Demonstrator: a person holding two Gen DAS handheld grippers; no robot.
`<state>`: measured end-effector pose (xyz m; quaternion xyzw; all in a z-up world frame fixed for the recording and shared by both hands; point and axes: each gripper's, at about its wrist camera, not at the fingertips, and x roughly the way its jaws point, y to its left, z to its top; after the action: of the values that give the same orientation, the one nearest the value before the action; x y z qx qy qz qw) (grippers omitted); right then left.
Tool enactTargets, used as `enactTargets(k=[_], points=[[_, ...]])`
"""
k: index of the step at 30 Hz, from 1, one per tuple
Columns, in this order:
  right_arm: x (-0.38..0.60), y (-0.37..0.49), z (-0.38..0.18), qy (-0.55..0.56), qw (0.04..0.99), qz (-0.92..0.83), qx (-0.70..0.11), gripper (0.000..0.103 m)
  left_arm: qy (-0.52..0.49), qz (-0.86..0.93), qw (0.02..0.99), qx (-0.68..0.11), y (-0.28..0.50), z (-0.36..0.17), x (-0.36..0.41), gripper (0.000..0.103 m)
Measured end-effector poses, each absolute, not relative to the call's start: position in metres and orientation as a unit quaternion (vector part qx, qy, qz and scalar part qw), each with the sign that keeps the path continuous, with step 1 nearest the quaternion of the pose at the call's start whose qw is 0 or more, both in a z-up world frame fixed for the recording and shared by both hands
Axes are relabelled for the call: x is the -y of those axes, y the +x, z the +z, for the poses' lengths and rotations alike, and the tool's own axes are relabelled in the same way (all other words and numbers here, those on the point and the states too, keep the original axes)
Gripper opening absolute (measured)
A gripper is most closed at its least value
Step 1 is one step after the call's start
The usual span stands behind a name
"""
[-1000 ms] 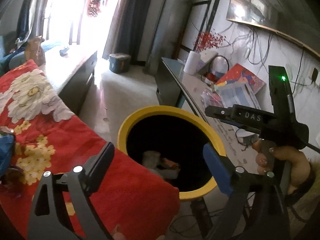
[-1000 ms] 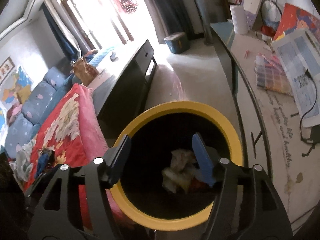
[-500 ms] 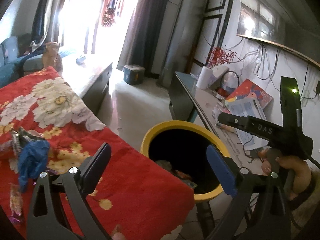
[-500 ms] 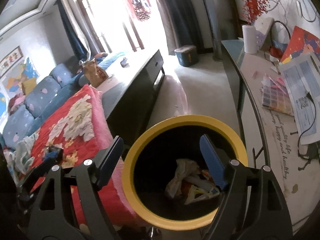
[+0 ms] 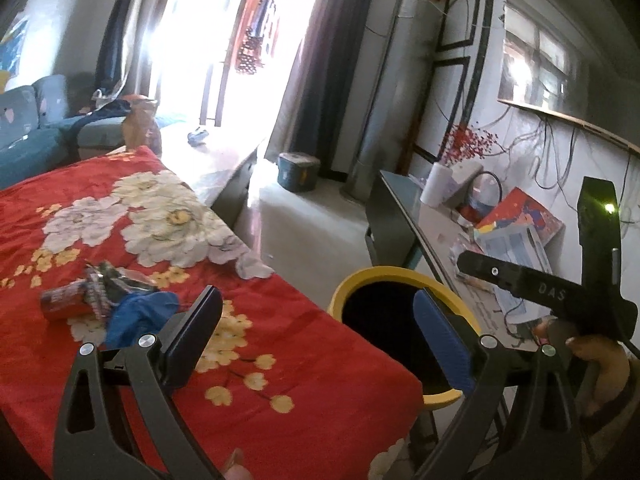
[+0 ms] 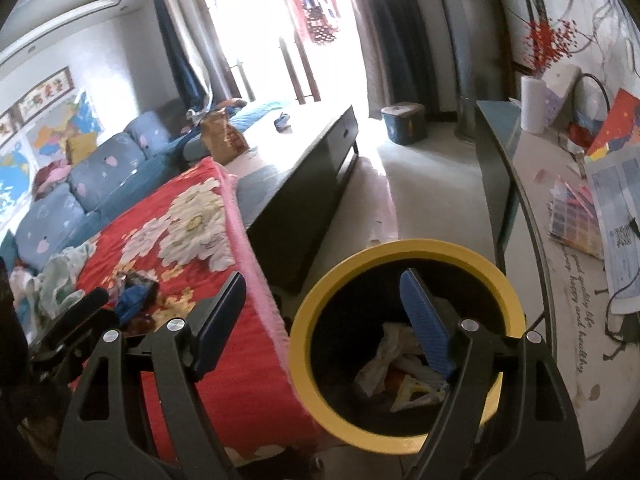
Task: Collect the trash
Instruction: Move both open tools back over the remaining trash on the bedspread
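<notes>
A black bin with a yellow rim [image 5: 400,274] stands on the floor against the corner of a red flowered blanket [image 5: 280,360]. Crumpled paper and wrappers [image 6: 384,360] lie inside the bin [image 6: 400,246]. On the blanket rest shiny wrappers [image 5: 100,280] and a crumpled blue piece [image 5: 136,316], also visible as a small pile [image 6: 132,296] in the right wrist view. My left gripper [image 5: 316,336] hangs open over the blanket's edge and the bin, holding nothing. My right gripper [image 6: 320,320] is open and empty above the bin's left rim. A hand [image 5: 596,364] grips the right gripper's black body.
A low dark cabinet [image 6: 304,184] stands beyond the blanket. A glass-topped desk [image 6: 560,260] with papers, a paper roll [image 6: 534,104] and cables runs along the right wall. A blue sofa [image 6: 100,172] is at the left. A teal box [image 6: 402,124] sits on the floor.
Both grippers have risen and drawn back from the bin, which now sits lower and smaller. The blanket's trash pile has come into the left view. The right jaws have widened slightly.
</notes>
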<state>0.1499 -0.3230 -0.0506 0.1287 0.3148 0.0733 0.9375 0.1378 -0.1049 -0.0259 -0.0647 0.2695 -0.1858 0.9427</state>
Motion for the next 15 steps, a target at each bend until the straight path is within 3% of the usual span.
enactTargets(k=[15], points=[[0.275,0.139,-0.037,0.097,0.940,0.124,-0.302,0.071,-0.088,-0.134,0.953,-0.258,0.133,-0.022,0.055,0.094]])
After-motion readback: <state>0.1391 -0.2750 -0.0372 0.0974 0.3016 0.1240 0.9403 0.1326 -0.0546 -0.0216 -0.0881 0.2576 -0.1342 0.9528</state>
